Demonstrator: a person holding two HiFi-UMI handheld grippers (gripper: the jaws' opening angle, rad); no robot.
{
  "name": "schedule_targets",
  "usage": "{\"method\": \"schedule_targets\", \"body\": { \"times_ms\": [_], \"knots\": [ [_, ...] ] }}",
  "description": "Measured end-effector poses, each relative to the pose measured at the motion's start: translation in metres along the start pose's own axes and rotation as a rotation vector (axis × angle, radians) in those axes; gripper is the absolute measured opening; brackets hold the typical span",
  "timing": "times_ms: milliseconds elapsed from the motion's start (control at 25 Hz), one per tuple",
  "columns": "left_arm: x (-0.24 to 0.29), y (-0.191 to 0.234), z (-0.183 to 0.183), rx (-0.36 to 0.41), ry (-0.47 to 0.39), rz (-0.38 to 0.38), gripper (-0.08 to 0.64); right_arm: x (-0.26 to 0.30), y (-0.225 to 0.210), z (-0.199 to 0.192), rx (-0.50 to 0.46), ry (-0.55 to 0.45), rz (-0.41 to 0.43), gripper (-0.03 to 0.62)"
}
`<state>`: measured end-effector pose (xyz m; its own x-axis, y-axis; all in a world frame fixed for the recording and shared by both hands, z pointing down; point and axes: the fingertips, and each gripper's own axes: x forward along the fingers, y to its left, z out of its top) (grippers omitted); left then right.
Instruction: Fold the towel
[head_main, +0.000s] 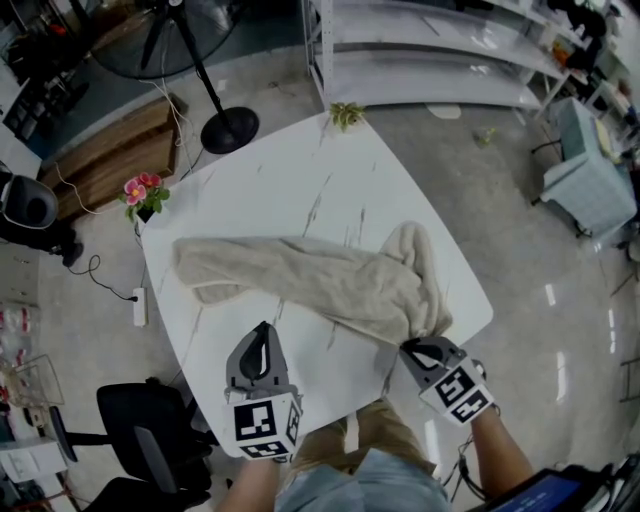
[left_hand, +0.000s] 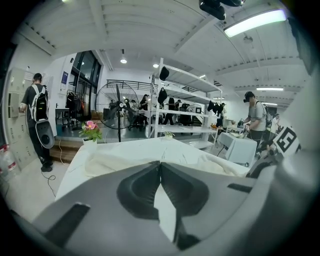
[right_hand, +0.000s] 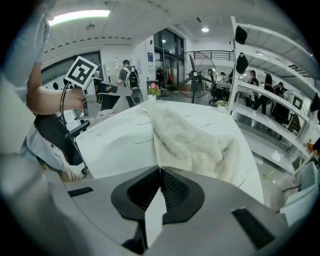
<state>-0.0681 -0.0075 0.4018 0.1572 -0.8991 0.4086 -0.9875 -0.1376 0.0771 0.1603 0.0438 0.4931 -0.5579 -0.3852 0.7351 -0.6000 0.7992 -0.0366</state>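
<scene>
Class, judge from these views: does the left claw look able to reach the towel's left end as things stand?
Probably yes. Only bare table lies between the left claw and the towel; nothing blocks the way. Its jaws are shut, so it must open first.

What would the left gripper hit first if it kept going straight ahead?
Probably the towel lying across the table just beyond the left gripper, though it might touch bare tabletop first; depth is unclear.
</scene>
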Motion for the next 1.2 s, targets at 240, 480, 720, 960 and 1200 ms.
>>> {"method": "schedule_targets", "body": {
  "times_ms": [240,480,720,960,1200],
  "knots": [
    [-0.001,0.001,0.006,-0.003,-0.015,-0.004,0.009,-0.006,-0.007,0.020,0.015,-0.063,-0.023,0.020],
    [0.003,0.001,0.023,0.006,-0.042,-0.010,0.008,-0.012,-0.028,0.061,0.014,-0.128,-0.045,0.020],
    [0.021,0.012,0.034,0.004,-0.037,0.049,0.009,-0.012,-0.075,0.129,0.011,-0.228,-0.020,0.020],
    [0.039,0.029,0.030,-0.021,0.003,0.131,0.009,0.001,-0.161,0.192,-0.009,-0.292,-0.061,0.019],
    [0.061,0.048,0.019,-0.047,0.044,0.193,0.009,0.035,-0.278,0.231,-0.022,-0.315,-0.207,0.020]
  ]
}}
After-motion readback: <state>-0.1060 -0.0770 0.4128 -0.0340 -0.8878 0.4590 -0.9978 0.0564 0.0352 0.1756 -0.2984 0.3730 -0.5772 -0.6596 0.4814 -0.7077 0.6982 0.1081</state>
